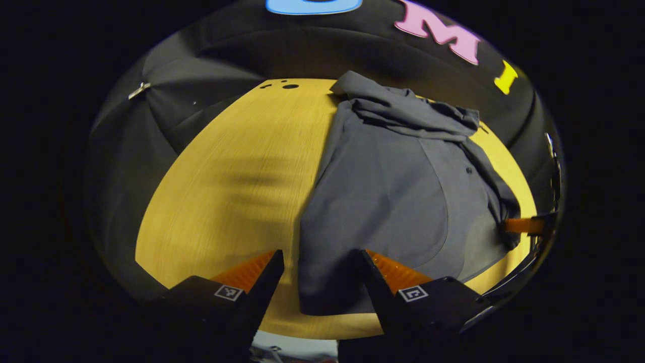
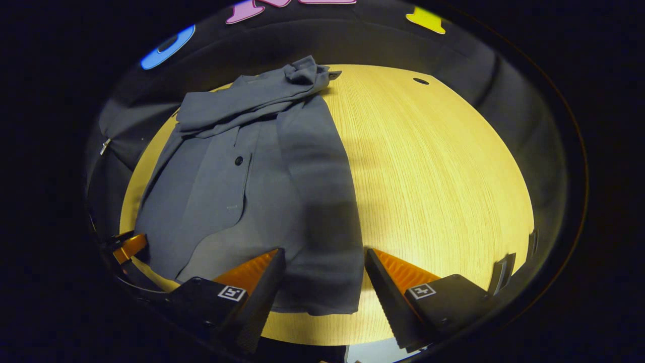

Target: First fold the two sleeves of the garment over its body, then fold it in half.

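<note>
Tabletop: a pale wood-grain tabletop [image 1: 227,176] [image 2: 428,176] is seen against the dark cloth wall of the booth; small round holes are noted near its far edge.
Shirt: a grey button-up shirt [image 1: 383,191] [image 2: 262,191] is laid flat on the tabletop, with its hem at the near edge and its collar end at the far edge.
Sleeves: both sleeves are seen gathered and bunched across the far, upper part of the shirt [image 1: 403,111] [image 2: 252,103], lying over the body rather than spread out to the sides.
Placket: a curved front panel with a dark button [image 1: 468,171] [image 2: 239,161] is seen on the body.
Left hand-held gripper: the left hand-held gripper [image 1: 320,275] is held wide open just above the near hem corner of the shirt, one finger over bare tabletop and the other over cloth; nothing is gripped. It is also seen at the shirt's edge in the right gripper view [image 2: 128,247].
Right hand-held gripper: the right hand-held gripper [image 2: 322,275] is likewise spread wide over the opposite near hem corner, with nothing clamped. It is seen at the shirt's far side edge in the left gripper view [image 1: 524,225].
</note>
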Demonstrator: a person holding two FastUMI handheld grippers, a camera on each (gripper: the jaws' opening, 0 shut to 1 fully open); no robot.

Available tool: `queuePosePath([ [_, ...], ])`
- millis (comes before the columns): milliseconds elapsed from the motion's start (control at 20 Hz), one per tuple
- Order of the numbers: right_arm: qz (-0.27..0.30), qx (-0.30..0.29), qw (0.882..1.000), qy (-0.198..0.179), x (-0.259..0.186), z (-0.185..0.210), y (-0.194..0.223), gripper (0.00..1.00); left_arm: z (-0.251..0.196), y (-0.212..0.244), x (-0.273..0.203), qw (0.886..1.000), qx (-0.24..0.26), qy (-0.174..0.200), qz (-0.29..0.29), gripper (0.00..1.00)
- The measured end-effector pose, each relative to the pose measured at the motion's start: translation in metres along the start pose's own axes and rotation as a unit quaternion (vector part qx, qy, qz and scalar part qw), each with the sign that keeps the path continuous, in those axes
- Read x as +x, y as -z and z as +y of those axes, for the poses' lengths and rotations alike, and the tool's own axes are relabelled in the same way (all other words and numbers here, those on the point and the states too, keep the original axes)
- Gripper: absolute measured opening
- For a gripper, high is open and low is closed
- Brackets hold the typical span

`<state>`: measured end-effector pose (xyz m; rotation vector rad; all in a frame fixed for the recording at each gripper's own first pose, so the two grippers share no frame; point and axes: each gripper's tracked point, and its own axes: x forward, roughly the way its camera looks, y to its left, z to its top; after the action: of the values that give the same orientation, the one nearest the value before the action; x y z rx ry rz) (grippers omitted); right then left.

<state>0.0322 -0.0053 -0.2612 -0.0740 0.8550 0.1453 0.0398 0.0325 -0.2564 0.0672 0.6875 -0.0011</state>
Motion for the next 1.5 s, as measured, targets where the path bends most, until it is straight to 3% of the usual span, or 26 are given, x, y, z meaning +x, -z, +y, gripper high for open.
queuePosePath([
  [100, 0.010, -0.003, 1.000, 0.001, 0.001, 0.004, 0.000, 0.98, -0.008, -0.001, 0.000, 1.000, 0.014, 0.002, -0.006, 0.96],
  [150, 0.011, -0.003, 1.000, -0.001, 0.002, 0.006, 0.000, 0.96, -0.009, -0.001, 0.000, 1.000, 0.006, 0.004, -0.008, 0.87],
  [300, 0.017, -0.001, 1.000, -0.022, 0.002, 0.020, 0.000, 0.72, -0.015, 0.000, 0.001, 1.000, 0.006, 0.005, -0.002, 0.75],
  [350, 0.018, 0.005, 0.999, -0.026, 0.005, 0.024, -0.001, 0.57, -0.019, 0.000, 0.003, 1.000, 0.012, 0.010, -0.004, 0.60],
  [400, 0.021, 0.009, 0.999, -0.029, 0.005, 0.026, -0.002, 0.41, -0.023, -0.001, 0.003, 1.000, 0.019, 0.016, -0.002, 0.59],
  [450, 0.025, 0.011, 0.999, -0.035, 0.006, 0.029, 0.000, 0.32, -0.027, -0.001, 0.001, 0.999, 0.026, 0.022, -0.002, 0.42],
  [500, 0.026, 0.009, 0.999, -0.042, 0.005, 0.030, -0.001, 0.19, -0.031, -0.001, 0.000, 0.999, 0.029, 0.026, -0.001, 0.34],
  [550, 0.030, 0.012, 0.998, -0.051, 0.004, 0.032, 0.000, 0.24, -0.033, -0.002, 0.000, 0.999, 0.028, 0.026, -0.003, 0.26],
  [600, 0.033, 0.015, 0.998, -0.056, 0.005, 0.031, -0.002, 0.11, -0.033, -0.005, 0.001, 0.999, 0.025, 0.023, -0.007, 0.16],
  [700, 0.040, 0.011, 0.997, -0.063, 0.005, 0.032, -0.002, 0.08, -0.035, -0.006, 0.000, 0.999, 0.003, 0.021, -0.027, 0.06],
  [950, 0.036, -0.001, 0.996, -0.077, 0.000, 0.030, -0.008, 0.07, -0.038, -0.013, -0.005, 0.997, -0.050, 0.046, -0.032, 0.06],
  [1100, 0.027, -0.012, 0.997, -0.077, -0.007, 0.033, -0.014, 0.07, -0.041, -0.031, -0.018, 0.995, -0.057, 0.058, -0.054, 0.06],
  [1500, -0.027, -0.014, 0.996, -0.089, -0.034, 0.040, -0.068, 0.07, -0.059, -0.111, -0.056, 0.984, -0.085, 0.094, -0.127, 0.05],
])
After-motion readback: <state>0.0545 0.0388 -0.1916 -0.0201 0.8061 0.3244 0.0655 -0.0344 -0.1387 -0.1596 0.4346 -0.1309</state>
